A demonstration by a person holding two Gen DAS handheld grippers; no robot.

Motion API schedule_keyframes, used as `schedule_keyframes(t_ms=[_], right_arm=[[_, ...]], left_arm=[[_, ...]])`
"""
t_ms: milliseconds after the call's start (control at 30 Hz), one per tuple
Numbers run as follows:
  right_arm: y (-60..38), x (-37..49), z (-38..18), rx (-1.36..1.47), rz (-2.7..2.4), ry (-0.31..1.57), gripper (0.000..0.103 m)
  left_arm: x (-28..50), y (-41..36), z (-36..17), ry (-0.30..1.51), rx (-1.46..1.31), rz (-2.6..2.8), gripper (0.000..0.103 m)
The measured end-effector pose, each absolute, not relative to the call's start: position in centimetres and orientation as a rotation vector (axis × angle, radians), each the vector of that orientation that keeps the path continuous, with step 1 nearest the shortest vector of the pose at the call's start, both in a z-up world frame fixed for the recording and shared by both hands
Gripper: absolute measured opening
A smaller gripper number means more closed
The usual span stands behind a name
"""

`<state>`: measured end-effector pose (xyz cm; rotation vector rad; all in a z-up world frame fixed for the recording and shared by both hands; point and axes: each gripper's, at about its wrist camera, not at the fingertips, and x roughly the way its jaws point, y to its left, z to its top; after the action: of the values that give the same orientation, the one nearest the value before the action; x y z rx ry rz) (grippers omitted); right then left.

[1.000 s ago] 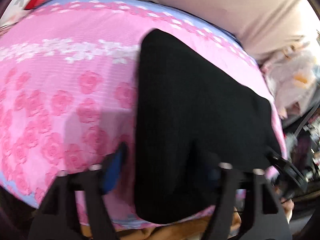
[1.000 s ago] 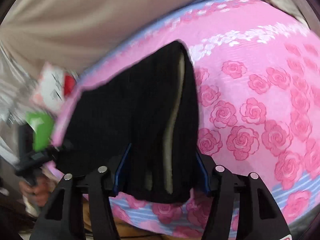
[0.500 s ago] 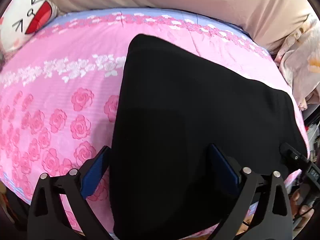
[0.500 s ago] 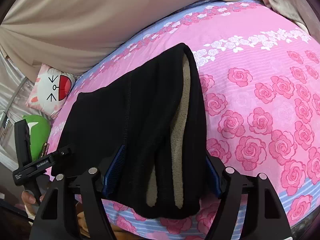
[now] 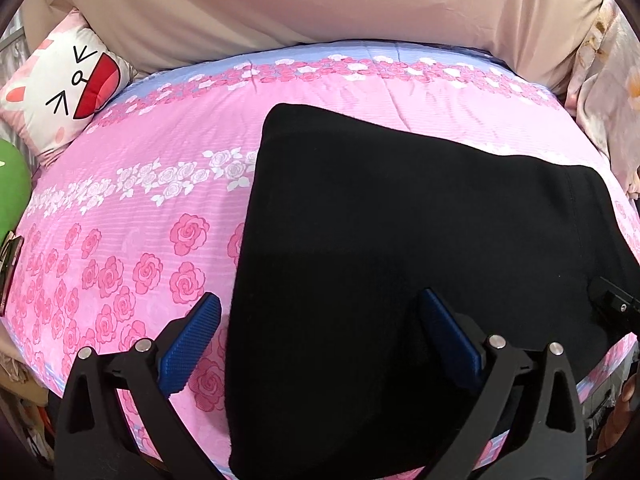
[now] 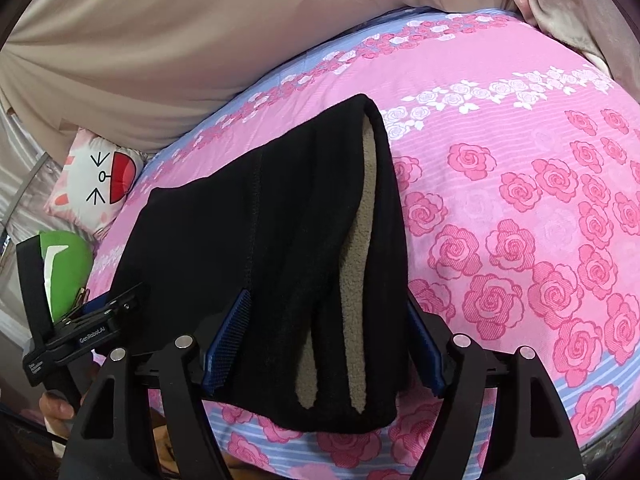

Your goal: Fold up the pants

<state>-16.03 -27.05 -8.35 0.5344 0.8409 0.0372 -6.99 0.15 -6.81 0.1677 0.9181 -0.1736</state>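
Black pants (image 5: 400,240) lie folded flat on the pink rose bedspread (image 5: 140,200). In the right wrist view the pants (image 6: 260,240) show their open end with tan fleece lining (image 6: 356,248). My left gripper (image 5: 320,340) is open and empty, held above the pants' near left edge. My right gripper (image 6: 328,344) is open and empty, its blue-padded fingers (image 6: 228,340) straddling the pants' open end. The left gripper also shows at the left of the right wrist view (image 6: 80,332).
A white cat-face pillow (image 5: 64,88) and a green plush (image 5: 12,188) lie at the bed's left end. A beige curtain (image 5: 320,0) hangs behind the bed. Pale floral bedding (image 5: 612,92) is piled at the right. The bed's near edge runs just below the grippers.
Both grippers have pulled back and risen from the pants, so more of the bed shows. The pants stay lying flat.
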Motion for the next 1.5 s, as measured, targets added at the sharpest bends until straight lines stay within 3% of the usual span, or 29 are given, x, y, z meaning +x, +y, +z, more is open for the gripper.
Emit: schedule_keyframes(t_ms=[233, 433, 567, 700, 800, 833, 867, 933, 1133, 1500], right_arm=[[-26.7, -16.6, -8.1, 0.530, 0.043, 0.849, 0.073], [-26.8, -17.3, -8.5, 0.569, 0.081, 0.856, 0.073], [-27.0, -17.1, -9.0, 0.628, 0.133, 0.839, 0.081], [-26.2, -15.7, -9.1, 0.609, 0.140, 0.824, 0.083], [-26.0, -14.5, -9.1, 0.610, 0.142, 0.803, 0.075], [-25.8, -14.1, -9.1, 0.611, 0.135, 0.797, 0.064], [-25.9, -14.0, -9.1, 0.618, 0.137, 0.792, 0.059], [-26.1, -14.0, -8.8, 0.637, 0.152, 0.769, 0.041], [-24.9, -15.2, -6.6, 0.568, 0.143, 0.742, 0.034], [-22.1, -19.0, 0.6, 0.444, 0.170, 0.613, 0.032]], left_arm=[[-7.0, 0.8, -7.1, 0.959, 0.102, -0.221, 0.098], [-5.2, 3.9, -8.9, 1.108, -0.189, -0.435, 0.098], [-4.7, 4.3, -8.9, 1.112, -0.244, -0.507, 0.098], [-4.1, 3.2, -8.9, 1.094, -0.211, -0.532, 0.098], [-3.6, 2.6, -8.8, 1.073, -0.192, -0.509, 0.083], [-3.4, 2.7, -8.8, 1.067, -0.191, -0.496, 0.069], [-3.2, 2.9, -8.8, 1.067, -0.209, -0.503, 0.057], [-2.9, 3.7, -8.4, 1.066, -0.256, -0.519, 0.048], [-4.7, 3.5, -6.1, 1.004, -0.176, -0.498, 0.027], [-10.1, 2.3, 0.5, 0.840, -0.045, -0.530, 0.023]])
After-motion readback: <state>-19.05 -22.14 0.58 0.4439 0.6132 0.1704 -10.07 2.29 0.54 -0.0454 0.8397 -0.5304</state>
